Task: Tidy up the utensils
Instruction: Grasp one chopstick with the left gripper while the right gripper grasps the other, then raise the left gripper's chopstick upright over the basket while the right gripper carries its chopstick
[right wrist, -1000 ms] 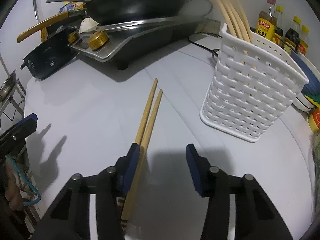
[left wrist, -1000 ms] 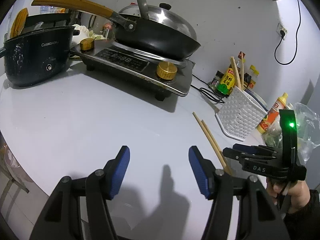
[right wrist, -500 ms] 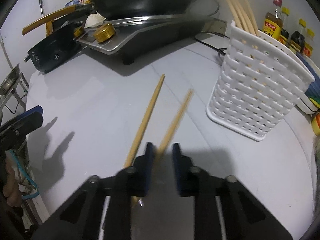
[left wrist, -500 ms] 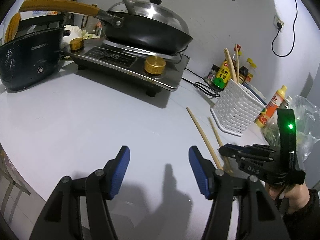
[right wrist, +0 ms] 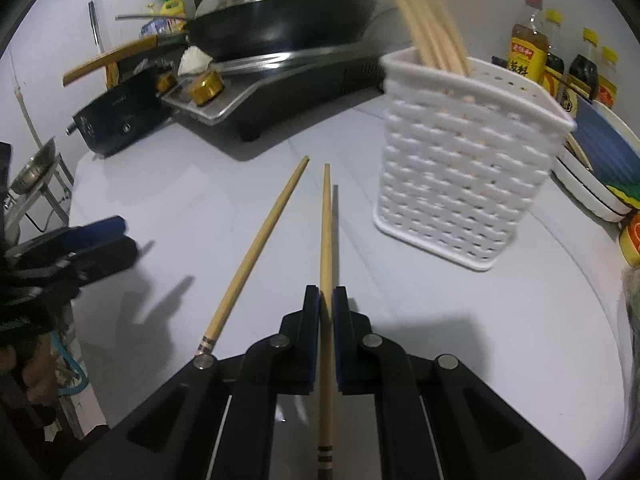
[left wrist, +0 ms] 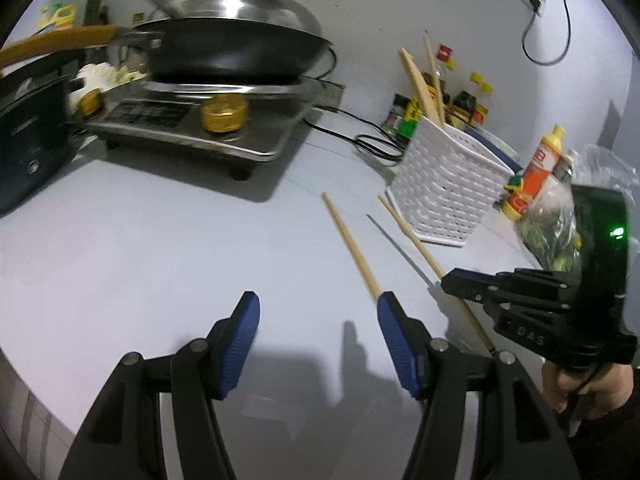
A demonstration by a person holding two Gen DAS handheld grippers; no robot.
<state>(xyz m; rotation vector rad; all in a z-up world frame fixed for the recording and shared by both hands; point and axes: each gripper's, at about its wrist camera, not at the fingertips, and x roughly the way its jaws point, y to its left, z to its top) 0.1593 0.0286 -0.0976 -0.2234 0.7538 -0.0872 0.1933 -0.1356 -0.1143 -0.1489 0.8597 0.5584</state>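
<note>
You can read "DAS" in pale letters on the right gripper (left wrist: 460, 286) body at near right; the far bottle labels (right wrist: 527, 55) stay too blurred for you.

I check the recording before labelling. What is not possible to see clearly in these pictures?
- Left wrist view: the wok is motion-blurred.
- Right wrist view: the white basket hides the lower ends of its chopsticks.
- Bottle labels too small to read.
</note>
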